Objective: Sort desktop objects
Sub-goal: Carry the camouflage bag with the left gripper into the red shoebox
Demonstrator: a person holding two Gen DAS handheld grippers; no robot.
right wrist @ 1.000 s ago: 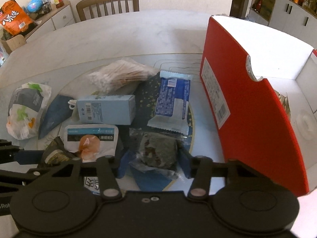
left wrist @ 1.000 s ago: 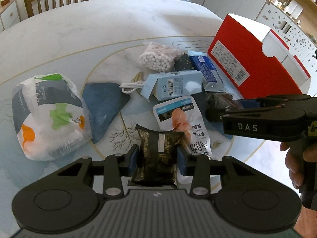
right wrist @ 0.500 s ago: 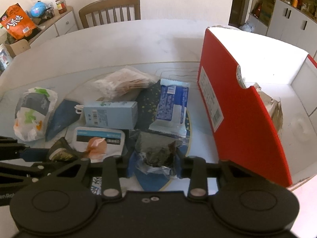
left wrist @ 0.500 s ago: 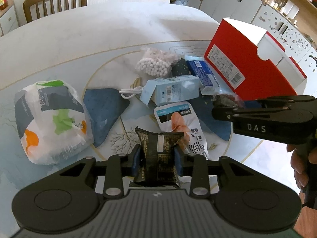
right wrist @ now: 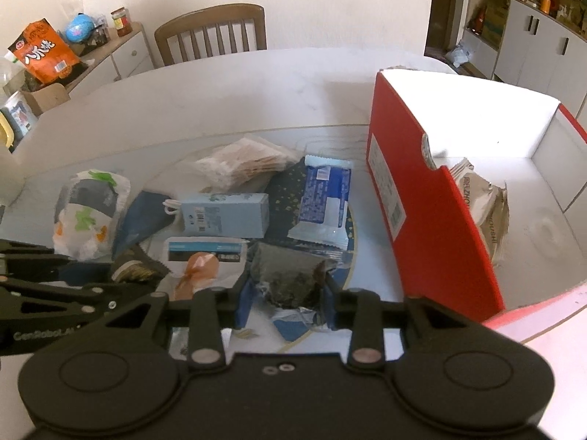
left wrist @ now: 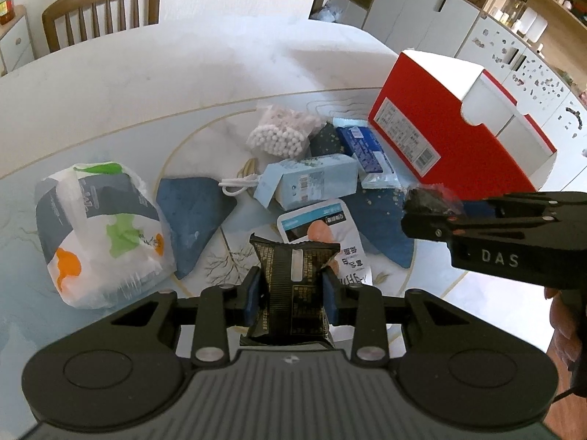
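Note:
My left gripper [left wrist: 290, 291] is shut on a black snack packet with gold print [left wrist: 291, 286] and holds it above the table. My right gripper [right wrist: 287, 293] is shut on a clear packet of dark food [right wrist: 290, 277], also lifted; it shows in the left wrist view [left wrist: 429, 198]. The red shoebox [right wrist: 429, 216] stands open at the right with a beige packet [right wrist: 488, 212] inside. On the table lie a light blue carton [left wrist: 312, 179], a blue wafer packet [right wrist: 323, 201], a bag of cotton swabs [left wrist: 280, 134], a white sausage packet [left wrist: 323, 227] and a tissue pack [left wrist: 99, 227].
Blue cloth pieces [left wrist: 190, 212] lie under the pile, with a white cable [left wrist: 238, 185] beside the carton. A wooden chair [right wrist: 211, 33] stands at the table's far side. A sideboard with snacks [right wrist: 44, 55] is at the far left, cabinets at the right.
Both grippers have risen and pulled back with their packets. The right gripper's view now looks into the shoebox, showing the beige packet inside.

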